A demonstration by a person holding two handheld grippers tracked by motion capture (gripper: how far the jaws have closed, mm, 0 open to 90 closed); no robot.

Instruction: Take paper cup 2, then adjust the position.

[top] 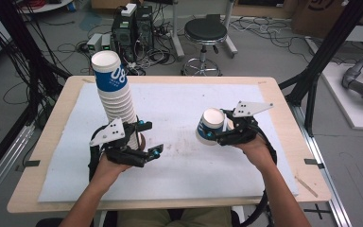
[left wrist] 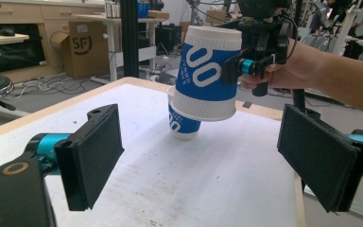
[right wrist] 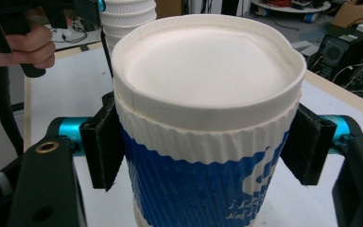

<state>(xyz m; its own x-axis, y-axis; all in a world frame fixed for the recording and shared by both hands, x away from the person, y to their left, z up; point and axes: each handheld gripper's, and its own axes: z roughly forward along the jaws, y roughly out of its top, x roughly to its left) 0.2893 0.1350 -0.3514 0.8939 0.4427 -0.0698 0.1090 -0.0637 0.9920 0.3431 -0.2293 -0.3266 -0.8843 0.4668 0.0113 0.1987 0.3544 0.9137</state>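
Note:
A tall stack of upside-down blue-and-white paper cups (top: 116,90) leans over the left of the white mat (top: 179,101). Its foot is hidden behind my left gripper (top: 152,138). That gripper (left wrist: 208,161) is open, with nothing between its pads, and faces the other hand. My right gripper (top: 216,126) is shut on a single upside-down cup (top: 209,122), one pad on each side of its ribbed sleeve (right wrist: 203,71). In the left gripper view this cup (left wrist: 205,75) hangs tilted just above another cup (left wrist: 182,125) on the mat. The stack (right wrist: 127,14) shows behind the held cup.
The mat covers most of a wooden table (top: 52,123). Beyond its far edge are a black stool (top: 205,33), computer boxes (top: 132,28) and loose cables on the floor. A black frame post (top: 321,56) rises at the right.

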